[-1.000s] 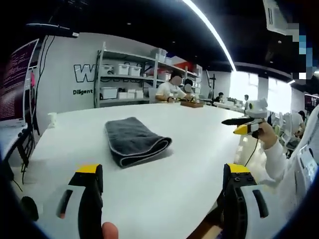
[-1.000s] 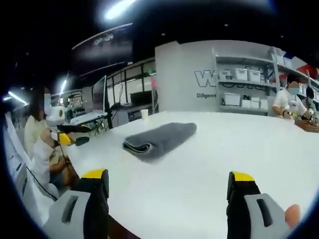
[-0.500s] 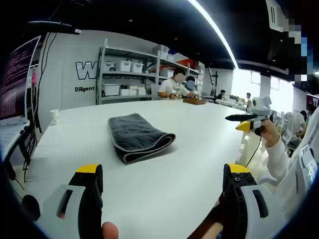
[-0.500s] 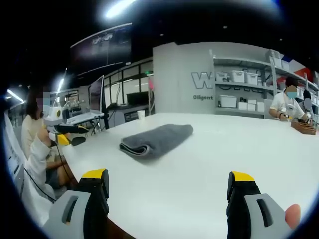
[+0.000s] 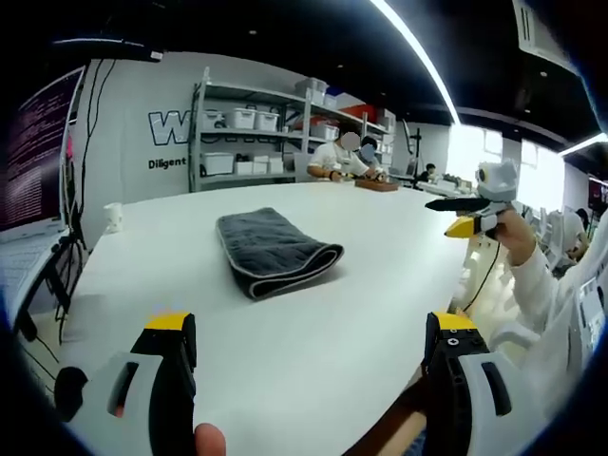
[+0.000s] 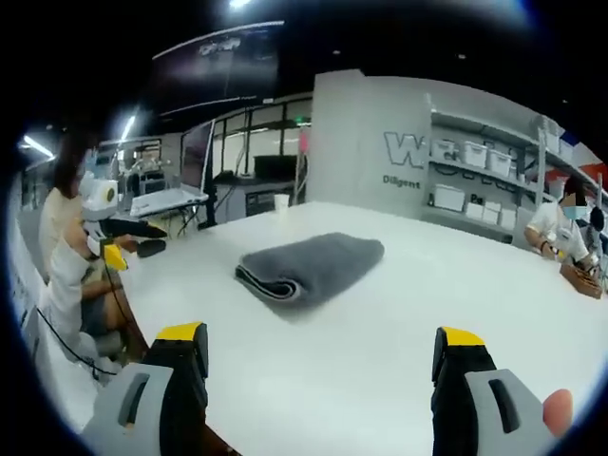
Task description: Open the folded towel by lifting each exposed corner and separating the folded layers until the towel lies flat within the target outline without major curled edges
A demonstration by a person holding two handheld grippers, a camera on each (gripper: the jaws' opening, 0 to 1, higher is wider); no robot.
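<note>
On the broad white table (image 5: 313,313) lies the folded dark grey towel with a pale stitched edge (image 5: 275,250), still doubled over, its rolled fold toward the left gripper view and nothing touching it. No target outline can be made out on the tabletop in either view. In the right gripper view the same towel (image 6: 313,266) sits mid-table, well ahead of the jaws.

Only the yellow-tipped black and grey jaws of the left gripper (image 5: 309,328) rise into its own view; they stand wide apart and hold nothing, with bare table between them. The right gripper (image 6: 318,337) likewise has its jaws spread wide and empty. The right gripper also shows at the right of the left gripper view, held up beyond the table edge by a hand with a white sleeve (image 5: 537,290); its jaws there are too small to judge. A fingertip is cut off at the bottom of each view.

A small white cup (image 5: 113,218) stands near the far table edge. Behind, grey metal shelves (image 5: 256,133) carry white storage boxes (image 5: 245,118) whose contents are hidden. Wall lettering is partly blocked by the shelves. Seated people work at the far end, and a laptop screen is cut off at the left.
</note>
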